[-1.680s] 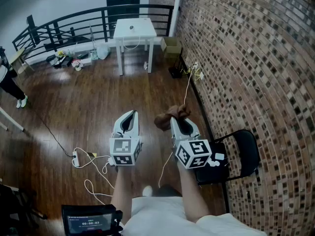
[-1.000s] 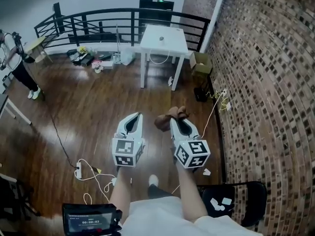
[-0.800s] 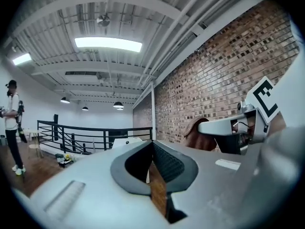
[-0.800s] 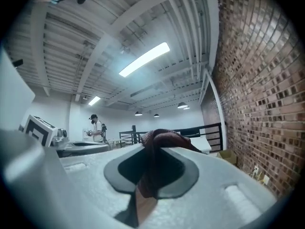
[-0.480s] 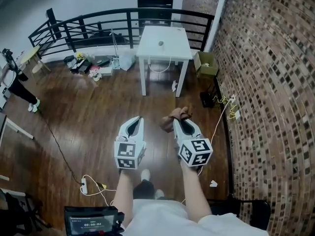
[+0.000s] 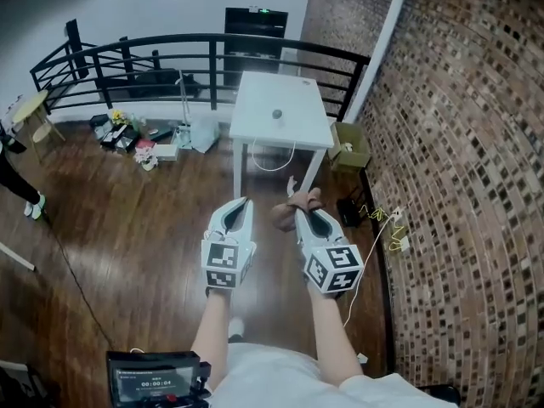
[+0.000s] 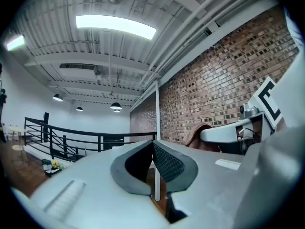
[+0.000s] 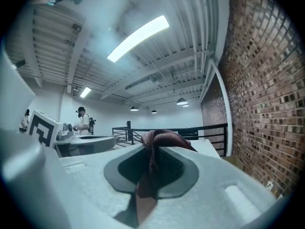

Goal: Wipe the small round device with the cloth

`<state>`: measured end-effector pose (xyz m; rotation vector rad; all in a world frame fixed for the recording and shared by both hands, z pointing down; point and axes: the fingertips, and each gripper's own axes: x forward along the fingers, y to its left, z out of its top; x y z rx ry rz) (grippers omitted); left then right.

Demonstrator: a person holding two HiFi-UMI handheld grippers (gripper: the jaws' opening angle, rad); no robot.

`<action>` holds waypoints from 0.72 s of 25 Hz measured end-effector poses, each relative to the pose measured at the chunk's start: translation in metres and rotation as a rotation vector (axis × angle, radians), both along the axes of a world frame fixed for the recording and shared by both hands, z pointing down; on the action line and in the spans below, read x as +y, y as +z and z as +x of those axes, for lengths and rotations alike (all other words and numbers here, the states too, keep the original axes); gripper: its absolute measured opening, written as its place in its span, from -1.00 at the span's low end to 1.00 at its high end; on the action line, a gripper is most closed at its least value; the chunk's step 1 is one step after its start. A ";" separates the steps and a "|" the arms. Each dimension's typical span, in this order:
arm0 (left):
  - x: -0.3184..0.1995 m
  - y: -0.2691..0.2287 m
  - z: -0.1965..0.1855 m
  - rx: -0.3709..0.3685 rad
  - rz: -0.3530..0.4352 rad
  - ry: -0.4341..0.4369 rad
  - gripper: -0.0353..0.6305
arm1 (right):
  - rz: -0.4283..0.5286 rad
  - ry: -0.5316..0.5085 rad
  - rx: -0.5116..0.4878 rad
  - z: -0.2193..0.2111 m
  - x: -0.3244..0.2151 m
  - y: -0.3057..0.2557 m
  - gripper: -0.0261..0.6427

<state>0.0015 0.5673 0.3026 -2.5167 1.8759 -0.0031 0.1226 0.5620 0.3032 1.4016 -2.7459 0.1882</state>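
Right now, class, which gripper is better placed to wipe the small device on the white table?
Right. The right gripper is shut on the cloth; the left gripper is shut and empty. Both are similarly short of the table with the device.

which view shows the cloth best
The right gripper view: the brown cloth sits in the middle, pinched between the shut jaws of the right gripper. The head view shows it only as a small bunch at that gripper's tip, and the left gripper view catches just an edge at the right.
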 end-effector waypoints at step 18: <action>-0.330 0.058 -0.012 -0.003 -0.087 0.027 -0.84 | -0.015 0.034 -0.059 -0.001 -0.325 0.037 -0.79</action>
